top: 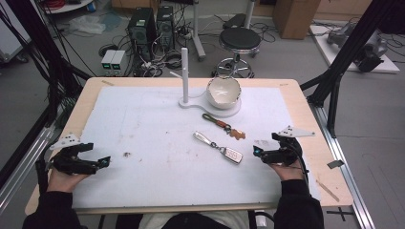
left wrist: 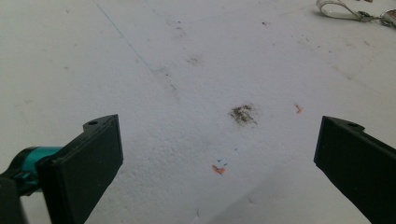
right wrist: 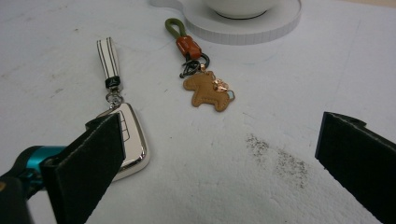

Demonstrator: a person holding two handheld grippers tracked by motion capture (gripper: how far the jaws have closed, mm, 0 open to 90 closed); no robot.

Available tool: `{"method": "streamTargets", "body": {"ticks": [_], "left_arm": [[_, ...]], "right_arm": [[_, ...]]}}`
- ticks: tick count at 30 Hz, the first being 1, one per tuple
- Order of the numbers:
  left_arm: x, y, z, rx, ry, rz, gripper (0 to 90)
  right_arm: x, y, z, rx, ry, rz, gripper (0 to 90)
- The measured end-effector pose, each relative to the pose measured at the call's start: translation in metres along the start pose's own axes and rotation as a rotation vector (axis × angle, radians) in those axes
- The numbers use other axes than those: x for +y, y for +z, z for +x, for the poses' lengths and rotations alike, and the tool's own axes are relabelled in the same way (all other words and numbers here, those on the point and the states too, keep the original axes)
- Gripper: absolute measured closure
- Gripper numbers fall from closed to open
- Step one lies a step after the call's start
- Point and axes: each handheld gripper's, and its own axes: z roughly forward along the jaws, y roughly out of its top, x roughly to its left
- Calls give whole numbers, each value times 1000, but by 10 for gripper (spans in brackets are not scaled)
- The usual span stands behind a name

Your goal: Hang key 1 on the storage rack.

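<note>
Both grippers rest at the near edge of the white mat [top: 143, 181], jaws spread wide and empty. The right gripper [top: 260, 152] sits just beside the key fob [top: 232, 154], which lies flat, its white strap [top: 203, 138] running away toward the bowl [top: 223, 91]. The horse keychain [top: 237, 134] lies between fob and bowl. The left gripper [top: 102, 162] is well apart from the fob. My guess: go for the fob, straddle its narrow sides, close squarely, and keep clear of the horse.
</note>
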Motion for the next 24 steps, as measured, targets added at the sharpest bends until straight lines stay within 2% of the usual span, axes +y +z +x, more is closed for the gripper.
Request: {"method": "streamTargets", "body": {"ticks": [24], "left_arm": [[-3,-1,1,6,0,-3,17]], "right_arm": [[2,7,3,8,6,24,5]]}}
